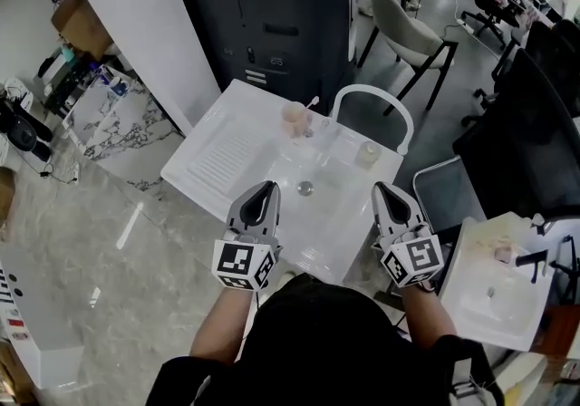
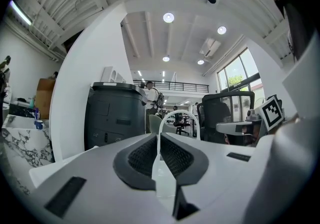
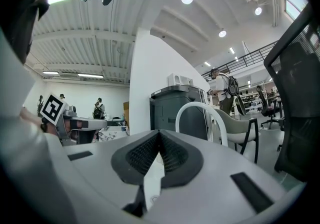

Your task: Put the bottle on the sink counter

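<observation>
White sink unit (image 1: pixel 222 155) fills the middle: drainboard left, basin centre, arched faucet (image 1: pixel 372 88) at the far right. Your left gripper (image 1: pixel 265 188) and right gripper (image 1: pixel 385 188) hover over the near rim, each with jaws pressed together on nothing. A small clear bottle (image 1: pixel 367 153) (likely the one, it's tiny and blurry) stands on the far right ledge near the faucet base. It's probably light thin plastic, slick and tippy, so pinch it mid-body, gently

both grippers level, side by side: left gripper (image 1: pixel 262 193) and right gripper (image 1: pixel 388 193) closed, empty
</observation>
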Demonstrator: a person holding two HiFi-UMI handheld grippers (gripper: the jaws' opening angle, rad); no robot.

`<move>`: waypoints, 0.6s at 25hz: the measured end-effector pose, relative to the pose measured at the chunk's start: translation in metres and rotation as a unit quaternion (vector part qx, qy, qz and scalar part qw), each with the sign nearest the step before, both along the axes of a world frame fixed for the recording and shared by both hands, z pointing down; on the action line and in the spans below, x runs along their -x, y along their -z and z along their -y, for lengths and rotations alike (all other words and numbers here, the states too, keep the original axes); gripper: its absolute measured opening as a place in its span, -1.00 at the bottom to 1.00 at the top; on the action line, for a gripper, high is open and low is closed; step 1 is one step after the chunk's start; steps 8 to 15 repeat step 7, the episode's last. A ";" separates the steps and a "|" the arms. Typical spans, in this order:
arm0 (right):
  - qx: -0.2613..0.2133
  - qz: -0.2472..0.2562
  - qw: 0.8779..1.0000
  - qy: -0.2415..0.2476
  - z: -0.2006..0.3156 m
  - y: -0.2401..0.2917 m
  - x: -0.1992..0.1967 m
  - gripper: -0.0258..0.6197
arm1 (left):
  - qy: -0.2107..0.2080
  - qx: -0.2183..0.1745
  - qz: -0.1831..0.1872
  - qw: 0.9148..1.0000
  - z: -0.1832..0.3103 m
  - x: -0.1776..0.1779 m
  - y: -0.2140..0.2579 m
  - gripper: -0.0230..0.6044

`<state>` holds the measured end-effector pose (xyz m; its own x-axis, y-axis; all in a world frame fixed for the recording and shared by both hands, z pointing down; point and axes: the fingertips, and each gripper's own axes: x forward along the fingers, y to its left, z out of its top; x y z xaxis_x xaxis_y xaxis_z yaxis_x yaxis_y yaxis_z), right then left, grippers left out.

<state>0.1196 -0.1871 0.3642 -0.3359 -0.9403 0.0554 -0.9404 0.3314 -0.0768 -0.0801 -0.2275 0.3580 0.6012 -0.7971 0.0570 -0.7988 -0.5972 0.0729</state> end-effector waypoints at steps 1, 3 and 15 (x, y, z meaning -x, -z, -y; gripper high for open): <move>0.000 0.000 1.000 -0.001 0.001 0.000 -0.001 -0.83 | 0.000 0.000 0.000 1.000 0.001 -0.001 -0.001 -0.81; 0.000 0.001 1.000 -0.002 0.002 -0.001 -0.001 -0.83 | 0.001 0.002 -0.002 1.000 0.002 -0.002 -0.003 -0.81; 0.002 0.001 1.000 -0.003 0.002 -0.003 -0.001 -0.83 | 0.000 0.008 -0.002 1.000 0.004 -0.003 -0.007 -0.81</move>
